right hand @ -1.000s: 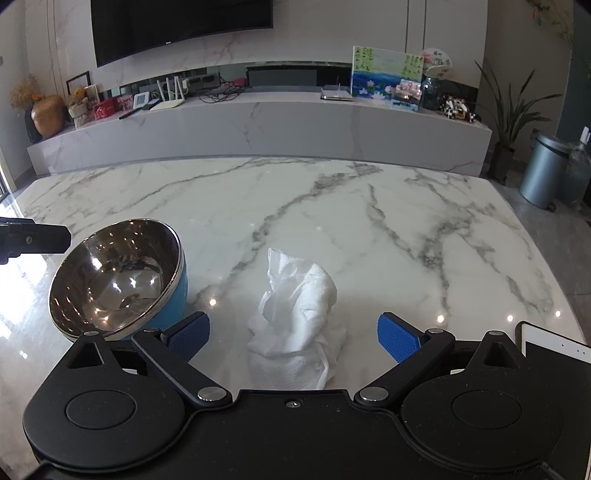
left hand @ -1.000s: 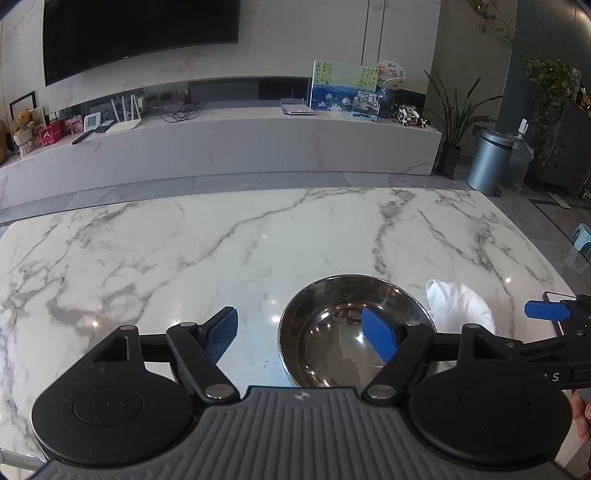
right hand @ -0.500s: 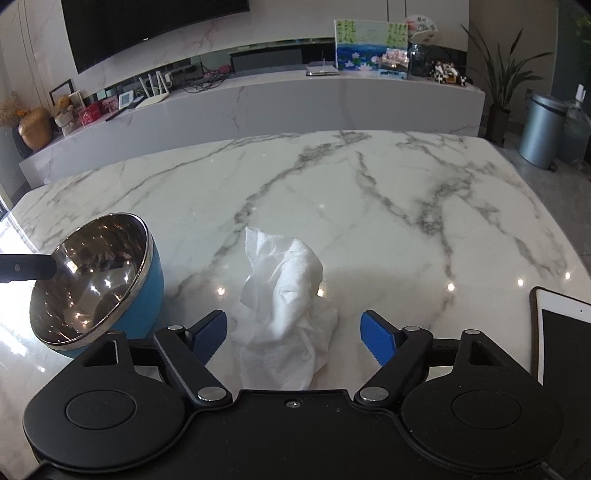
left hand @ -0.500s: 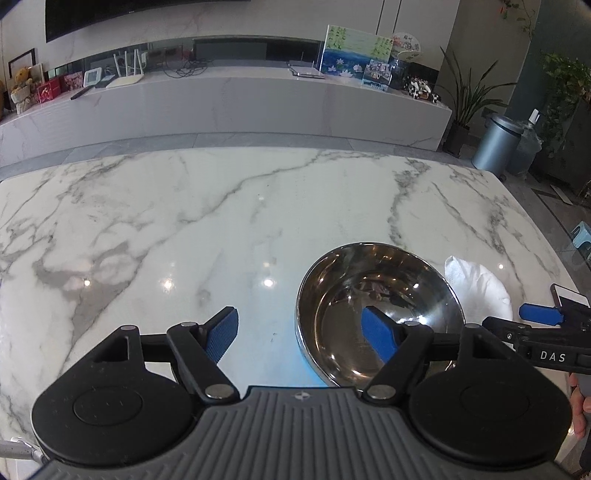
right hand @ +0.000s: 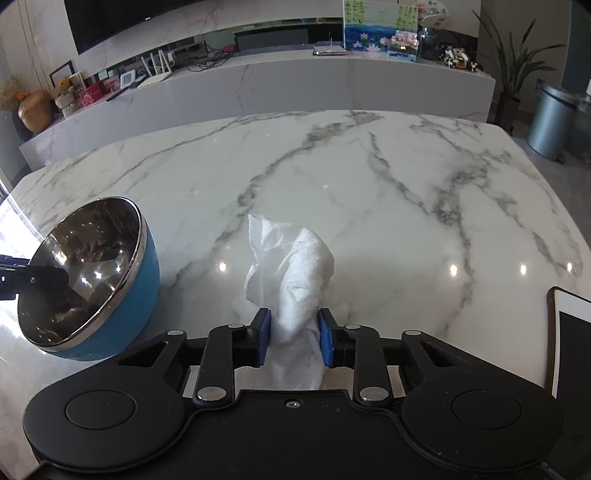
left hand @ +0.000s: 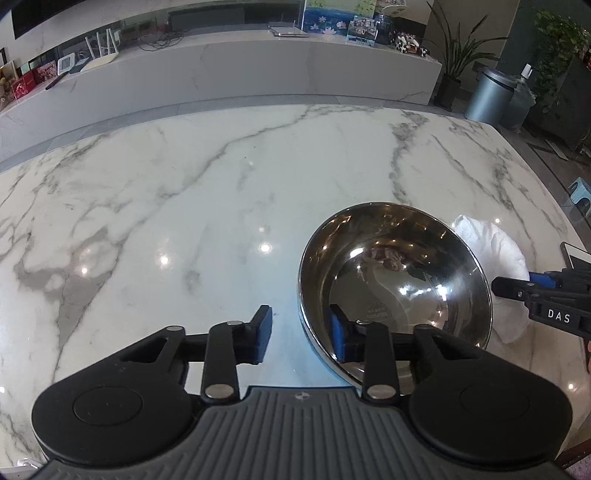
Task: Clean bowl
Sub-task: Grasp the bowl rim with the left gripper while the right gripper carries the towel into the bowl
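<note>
Right wrist view: right gripper [right hand: 291,341] pinches the tissue [right hand: 295,266]; bowl [right hand: 92,280], tilted, rim clamped by left gripper [left hand: 301,334], sits left, mouth facing the tissue, near table [right hand: 369,177] front-left edge.

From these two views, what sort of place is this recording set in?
Most likely a home living room: a marble table, a wall-mounted TV above a long marble console with a router and framed pictures, plus a potted plant.

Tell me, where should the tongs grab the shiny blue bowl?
Grab the bowl by its thin rim on the near left side, one finger inside and one outside, as the left tongs straddle it now. The rounded blue wall is probably too wide and slippery to pinch.
</note>
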